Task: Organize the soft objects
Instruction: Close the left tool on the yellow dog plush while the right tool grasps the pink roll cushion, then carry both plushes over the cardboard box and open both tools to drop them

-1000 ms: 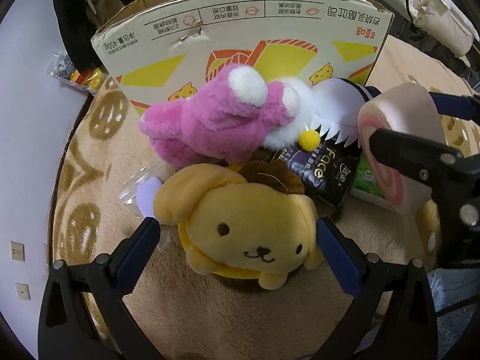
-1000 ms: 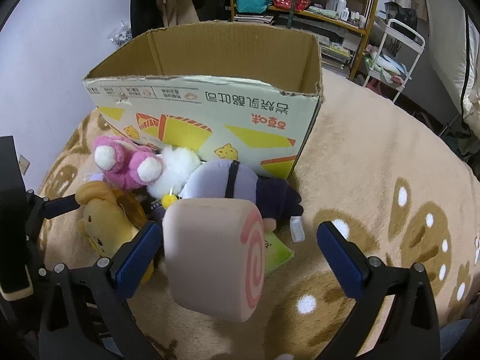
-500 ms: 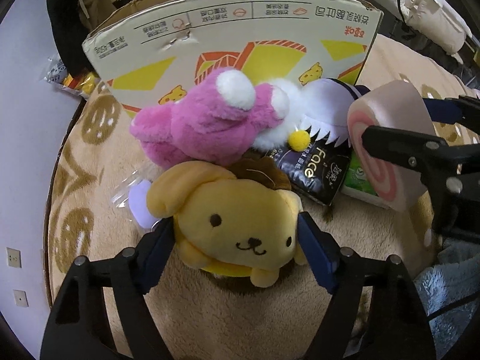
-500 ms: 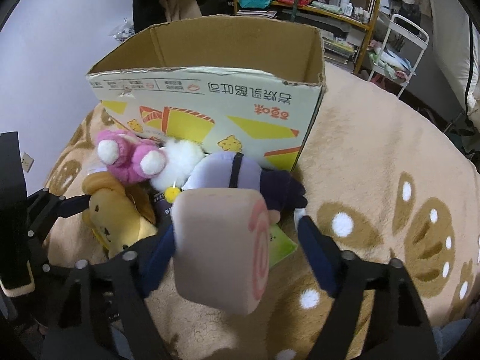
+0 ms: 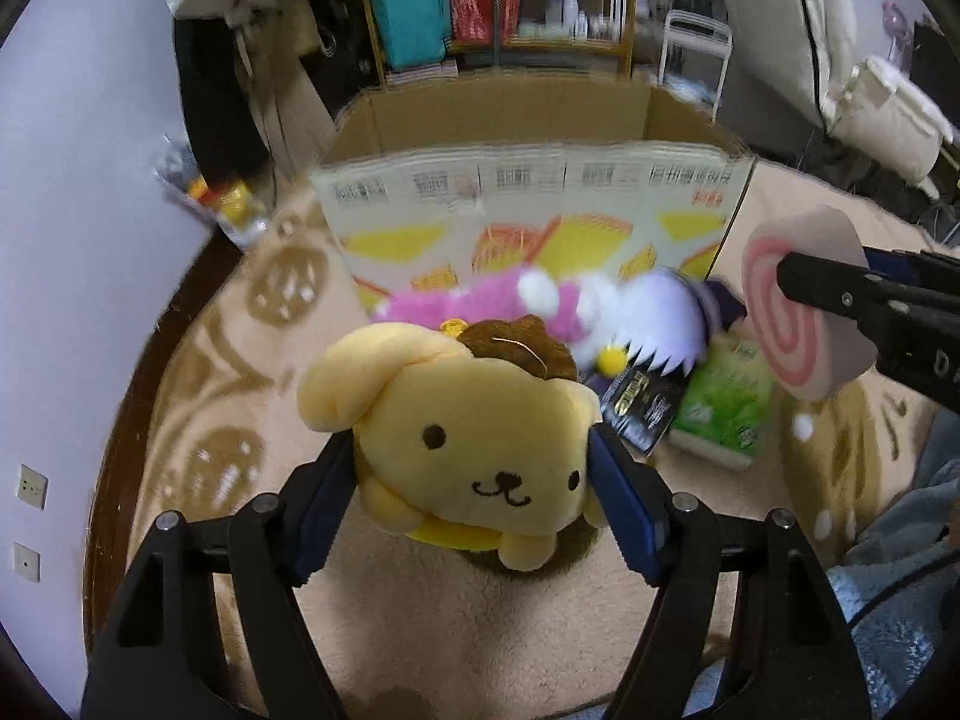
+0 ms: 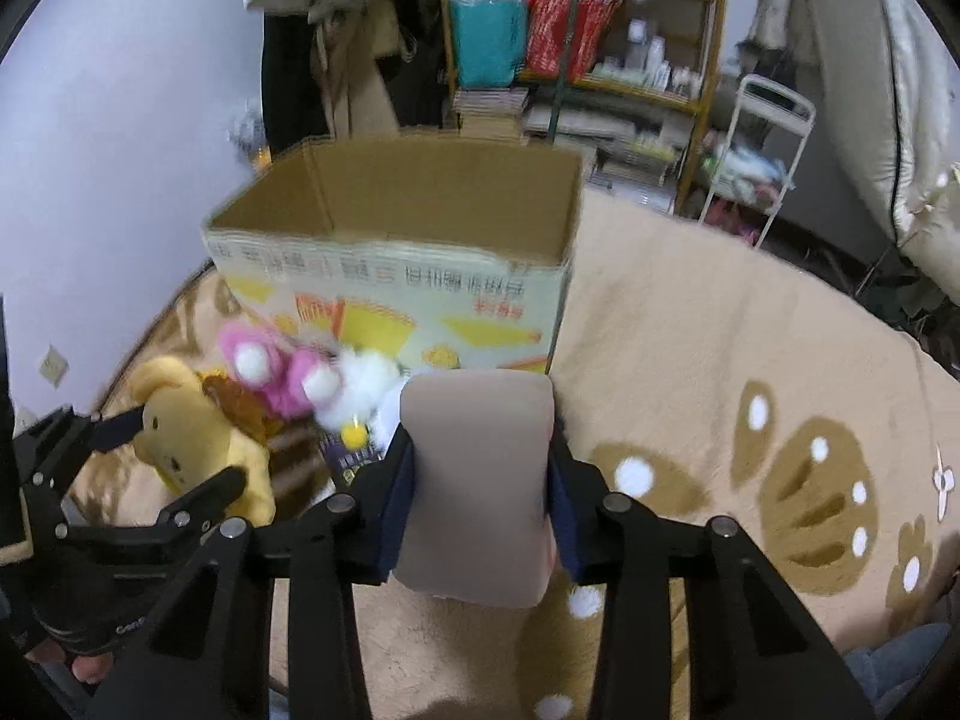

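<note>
My left gripper [image 5: 474, 480] is shut on a yellow dog plush [image 5: 468, 432] and holds it above the beige rug; it also shows in the right wrist view [image 6: 192, 426]. My right gripper [image 6: 480, 480] is shut on a pink swirl-roll cushion [image 6: 477, 480], seen from the side in the left wrist view [image 5: 804, 306]. An open cardboard box [image 6: 396, 240] stands behind, its inside in view [image 5: 516, 114]. A pink plush [image 5: 456, 306] and a white and purple plush [image 5: 648, 312] lie against the box front.
A black packet [image 5: 642, 408] and a green packet [image 5: 726, 402] lie on the rug [image 6: 750, 360]. Shelves [image 6: 576, 42] and a white rack [image 6: 762, 144] stand behind the box. A wall is at the left.
Both grippers have closed on their toys and lifted them. The yellow dog and the roll cushion now sit higher, and the views tilt up toward the box opening.
</note>
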Motion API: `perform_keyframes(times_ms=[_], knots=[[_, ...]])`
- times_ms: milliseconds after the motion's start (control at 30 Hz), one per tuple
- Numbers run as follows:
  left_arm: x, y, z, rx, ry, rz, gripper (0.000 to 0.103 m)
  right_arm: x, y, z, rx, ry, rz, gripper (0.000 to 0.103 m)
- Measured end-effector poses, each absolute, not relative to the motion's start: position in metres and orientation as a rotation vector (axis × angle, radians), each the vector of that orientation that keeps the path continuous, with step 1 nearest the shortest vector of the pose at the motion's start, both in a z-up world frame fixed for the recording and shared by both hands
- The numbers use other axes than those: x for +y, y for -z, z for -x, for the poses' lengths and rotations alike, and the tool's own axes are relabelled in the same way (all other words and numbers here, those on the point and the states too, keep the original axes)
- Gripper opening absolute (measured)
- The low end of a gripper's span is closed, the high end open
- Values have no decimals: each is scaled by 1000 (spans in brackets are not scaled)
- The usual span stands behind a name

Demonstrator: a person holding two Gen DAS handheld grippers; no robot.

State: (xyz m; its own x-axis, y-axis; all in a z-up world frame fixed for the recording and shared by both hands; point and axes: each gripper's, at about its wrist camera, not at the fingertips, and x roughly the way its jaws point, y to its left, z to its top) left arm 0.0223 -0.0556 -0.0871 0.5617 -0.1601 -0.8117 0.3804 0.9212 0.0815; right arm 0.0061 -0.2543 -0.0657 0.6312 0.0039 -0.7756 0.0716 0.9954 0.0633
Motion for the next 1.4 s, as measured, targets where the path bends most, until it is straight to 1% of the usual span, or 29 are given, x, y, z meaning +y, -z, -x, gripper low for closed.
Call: perform_keyframes(times_ms=[200,333,500,633,867,1100,1400], knots=[[-42,43,3,727,277,-245,75,-260,42,8,775,43,-120,42],[-30,17,11,592,235,-212,75,-256,23,19,660,57,-113,42],[-19,-5,5,503,206,-173,75,-252,2,32,541,81,-81,42],[-15,-17,5,447,209,-154,75,-248,-7,33,500,89,-62,42],[-18,-29,3,388,225,-150,76,-244,-17,27,464,68,-39,42],[-31,-38,-11,370,238,-195,76,-243,-31,16,441,65,-21,42],[-37,-38,-63,456,260,-149,76,-250,-40,-11,430,66,-21,42]])
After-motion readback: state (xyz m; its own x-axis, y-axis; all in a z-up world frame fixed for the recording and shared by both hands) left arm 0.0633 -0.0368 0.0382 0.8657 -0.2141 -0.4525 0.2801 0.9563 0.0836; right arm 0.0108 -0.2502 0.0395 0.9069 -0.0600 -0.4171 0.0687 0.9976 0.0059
